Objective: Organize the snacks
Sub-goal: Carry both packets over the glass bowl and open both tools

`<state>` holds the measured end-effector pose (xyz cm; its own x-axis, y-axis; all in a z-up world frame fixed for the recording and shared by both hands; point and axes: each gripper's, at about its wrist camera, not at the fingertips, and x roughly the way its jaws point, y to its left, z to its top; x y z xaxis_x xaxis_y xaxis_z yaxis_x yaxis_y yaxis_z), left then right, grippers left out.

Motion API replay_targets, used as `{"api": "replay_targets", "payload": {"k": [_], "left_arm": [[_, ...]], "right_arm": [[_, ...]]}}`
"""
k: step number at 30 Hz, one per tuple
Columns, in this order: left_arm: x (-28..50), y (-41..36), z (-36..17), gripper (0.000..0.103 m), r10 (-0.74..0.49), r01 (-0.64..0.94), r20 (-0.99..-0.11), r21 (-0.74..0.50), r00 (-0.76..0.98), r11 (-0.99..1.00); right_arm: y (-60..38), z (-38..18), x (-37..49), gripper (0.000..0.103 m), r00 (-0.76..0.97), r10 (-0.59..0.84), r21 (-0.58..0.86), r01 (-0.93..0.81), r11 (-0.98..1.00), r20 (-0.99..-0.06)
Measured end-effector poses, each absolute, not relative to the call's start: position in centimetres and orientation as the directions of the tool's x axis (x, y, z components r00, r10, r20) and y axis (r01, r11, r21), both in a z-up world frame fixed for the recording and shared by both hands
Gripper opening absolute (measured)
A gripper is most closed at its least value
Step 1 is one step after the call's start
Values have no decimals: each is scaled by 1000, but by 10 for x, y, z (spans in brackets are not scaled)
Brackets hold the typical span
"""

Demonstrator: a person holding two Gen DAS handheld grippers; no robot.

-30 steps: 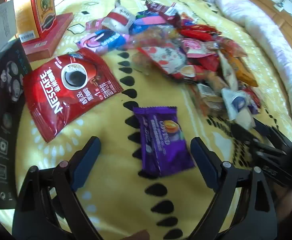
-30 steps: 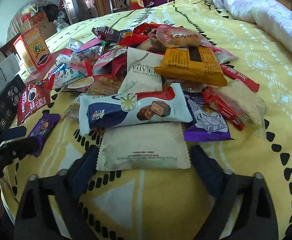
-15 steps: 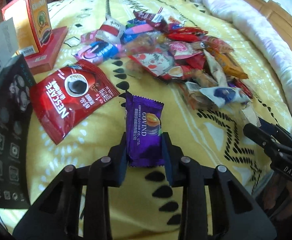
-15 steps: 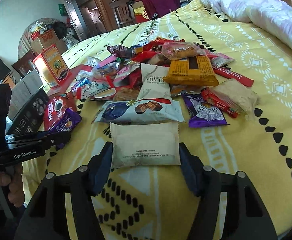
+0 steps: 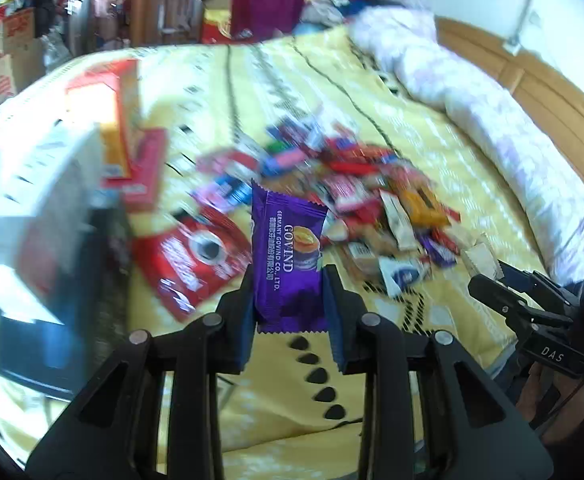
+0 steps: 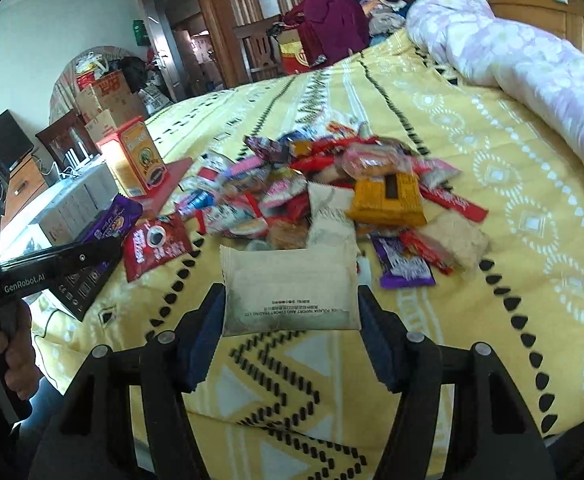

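Purple foil GOVIND snack packet [image 5: 288, 256] stands clamped between the left gripper [image 5: 288, 300] pads, pointing to twelve o'clock. Beige paper wrapper [image 6: 290, 290] sits crosswise, pinched in the right gripper [image 6: 290, 312], snack pile [image 6: 331, 192] beyond at twelve o'clock.

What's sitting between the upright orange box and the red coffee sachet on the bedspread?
In the right wrist view, a flat red box lies between the orange box and the coffee sachet, under the orange box.
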<state>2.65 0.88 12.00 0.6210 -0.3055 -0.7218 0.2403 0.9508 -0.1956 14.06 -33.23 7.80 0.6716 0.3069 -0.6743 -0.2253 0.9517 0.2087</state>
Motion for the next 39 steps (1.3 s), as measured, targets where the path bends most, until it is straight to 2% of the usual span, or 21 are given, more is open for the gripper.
{"api": "replay_targets", "payload": {"k": [12, 22, 30, 39], "left_arm": [[6, 139, 194, 31, -28, -40, -609, -99, 793, 994], [-13, 244, 209, 31, 173, -264, -588, -73, 790, 962], [-16, 293, 188, 31, 232, -369, -645, -85, 729, 925], [-20, 322, 177, 32, 231, -404, -681, -104, 695, 909]], "right_arm": [[-218, 167, 167, 68, 687, 451, 149, -453, 879, -570], [-59, 213, 184, 68, 546, 640, 191, -662, 725, -540], [65, 216, 177, 68, 411, 711, 201, -770, 606, -570], [124, 202, 176, 70, 344, 705, 187, -808, 559, -620]]}}
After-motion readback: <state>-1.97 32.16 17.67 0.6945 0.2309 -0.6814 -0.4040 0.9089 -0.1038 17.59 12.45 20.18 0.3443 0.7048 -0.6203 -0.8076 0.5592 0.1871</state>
